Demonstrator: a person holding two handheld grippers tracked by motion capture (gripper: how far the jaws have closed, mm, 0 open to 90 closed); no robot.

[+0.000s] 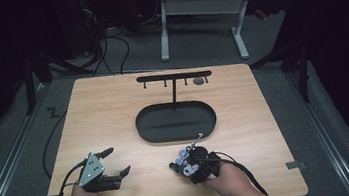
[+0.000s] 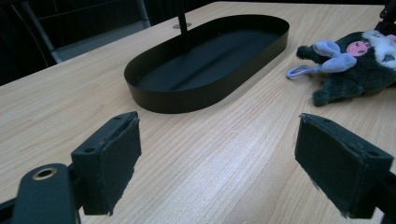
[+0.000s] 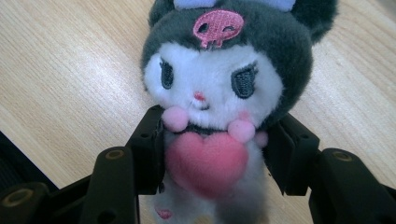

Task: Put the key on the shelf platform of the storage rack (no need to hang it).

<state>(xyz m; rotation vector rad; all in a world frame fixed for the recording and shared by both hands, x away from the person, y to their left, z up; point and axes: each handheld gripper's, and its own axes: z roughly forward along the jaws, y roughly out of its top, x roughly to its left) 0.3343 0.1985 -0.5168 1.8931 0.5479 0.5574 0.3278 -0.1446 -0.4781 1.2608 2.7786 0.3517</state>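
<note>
My right gripper (image 3: 210,154) is clamped on the plush toy (image 3: 219,84) at its body, low on the table near me. Left gripper (image 2: 219,172) is wide open, empty. Grasp step; next I'd judge lift toward the hook stand (image 1: 174,76).

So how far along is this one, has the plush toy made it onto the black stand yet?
Done: the right gripper has clamped the plush toy at its body, both pads pressing its sides. In hand: the toy lies low at the table's near edge, not yet carried. Left: likely hanging it by its loop on the hook stand, or setting it in the oval tray. The left gripper waits open.
</note>
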